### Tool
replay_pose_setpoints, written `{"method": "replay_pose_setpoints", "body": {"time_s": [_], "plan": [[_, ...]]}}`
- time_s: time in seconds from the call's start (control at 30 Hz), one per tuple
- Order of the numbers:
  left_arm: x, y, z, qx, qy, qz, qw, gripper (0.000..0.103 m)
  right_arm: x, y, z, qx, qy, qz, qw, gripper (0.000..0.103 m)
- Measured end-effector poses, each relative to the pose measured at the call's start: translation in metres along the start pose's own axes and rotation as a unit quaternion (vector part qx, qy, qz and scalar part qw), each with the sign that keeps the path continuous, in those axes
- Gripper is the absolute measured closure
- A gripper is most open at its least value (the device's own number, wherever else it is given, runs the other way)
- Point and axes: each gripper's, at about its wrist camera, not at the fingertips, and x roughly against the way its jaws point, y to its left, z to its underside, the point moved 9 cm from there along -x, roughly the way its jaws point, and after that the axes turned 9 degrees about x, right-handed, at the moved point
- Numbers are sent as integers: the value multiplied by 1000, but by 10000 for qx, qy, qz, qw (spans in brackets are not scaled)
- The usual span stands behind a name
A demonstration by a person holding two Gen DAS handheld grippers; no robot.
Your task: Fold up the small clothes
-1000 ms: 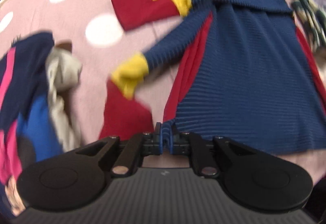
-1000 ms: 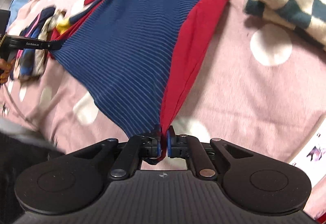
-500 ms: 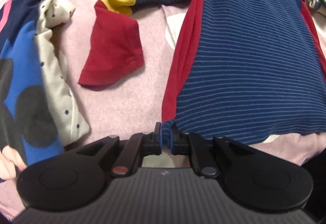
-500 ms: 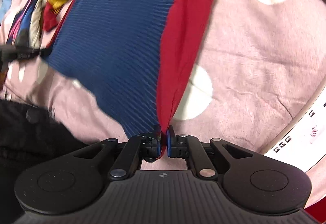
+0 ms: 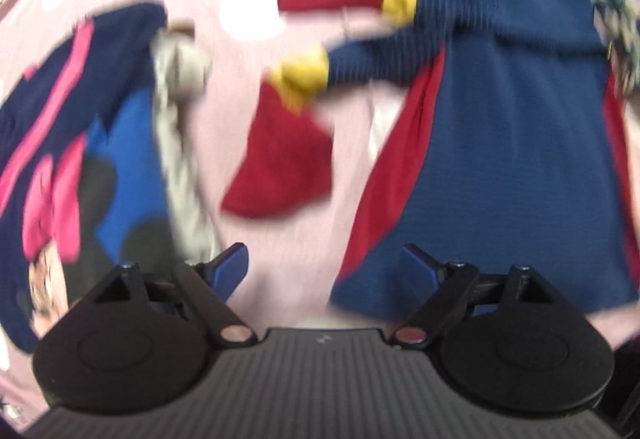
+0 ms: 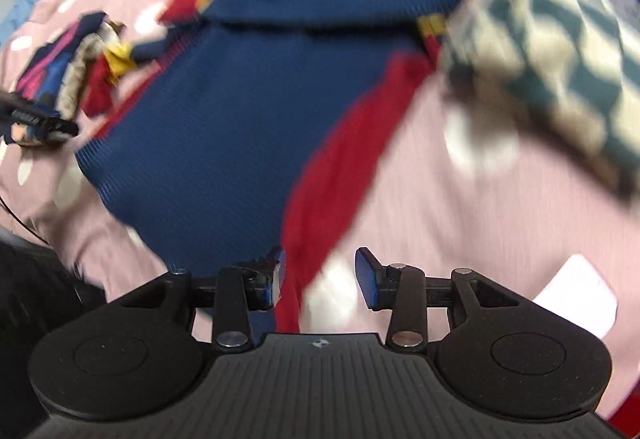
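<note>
A small navy ribbed dress (image 5: pixel 516 167) with red side panels, yellow cuffs and red sleeve ends lies flat on the pink spotted bedsheet (image 5: pixel 240 87). My left gripper (image 5: pixel 324 267) hovers above its lower left hem corner, jaws opening, nothing pressed between the blue pads. The same dress (image 6: pixel 224 127) fills the right wrist view. My right gripper (image 6: pixel 320 275) is over the red panel's lower corner; its jaws are opening, and the red cloth lies below the gap, loose from the pads. The left gripper's tip (image 6: pixel 48 121) shows at that view's left edge.
A heap of other clothes (image 5: pixel 80 143), navy, blue and pink with a cartoon print plus a grey spotted piece, lies left of the dress. A green-and-cream checked blanket (image 6: pixel 560 59) sits at the right. A white card (image 6: pixel 576 299) lies on the sheet near the right gripper.
Both grippers were shut on the dress's hem corners; now both have let go, spread their jaws and lifted away. The hem lies on the sheet.
</note>
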Motion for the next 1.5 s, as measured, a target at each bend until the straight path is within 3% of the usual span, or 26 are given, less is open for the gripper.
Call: {"method": "replay_pose_setpoints", "body": {"time_s": [0.07,0.2,0.3,0.37,0.4,0.63,0.7,0.83,0.97,1.07,1.1,1.13,1.23,1.33,1.5], "plan": [[4,-7,-33,250,-304,275,9988,18,-6,6,-22,93,-176,-86,9998,34],[-1,-11,-102,733,-1036,402,9911,8,-16,22,-46,228,-342,-250,9988,34],[-26,-7,-152,574,-1511,-73,9868,7,-16,32,-48,299,-389,-269,9984,27],[-39,-9,-177,309,-1677,-290,9849,16,-18,29,-44,221,-336,-254,9989,22],[-45,-12,-188,183,-1756,-272,9839,22,-18,26,-41,159,-306,-245,9991,22],[-91,-18,-241,31,-1517,-306,9880,25,-20,9,-43,-188,-309,-95,9993,22],[-107,-24,-245,-11,-1459,-277,9889,27,-21,7,-46,-200,-311,-77,9993,22],[-133,-33,-241,-102,-1212,-189,9924,41,-25,3,-48,-238,-294,-105,9992,22],[-135,-39,-238,-146,-1367,-283,9901,48,-25,-2,-52,-345,-362,-134,9987,22],[-129,-43,-236,-195,-1419,-367,9890,71,-24,-8,-55,-457,-401,-123,9981,21],[-126,-45,-237,-204,-1437,-376,9887,89,-23,-9,-55,-484,-417,-100,9979,21],[-125,-48,-236,-195,-1429,-324,9890,96,-23,-10,-55,-507,-432,-81,9977,21],[-116,-51,-234,-71,-1465,-274,9888,99,-23,-12,-56,-557,-435,-57,9975,21],[-90,-53,-235,301,-1617,57,9864,99,-20,-14,-56,-621,-510,-74,9967,21],[-22,-73,-225,137,-2005,463,9785,99,-19,-22,-61,-827,-644,-113,9944,21]]}}
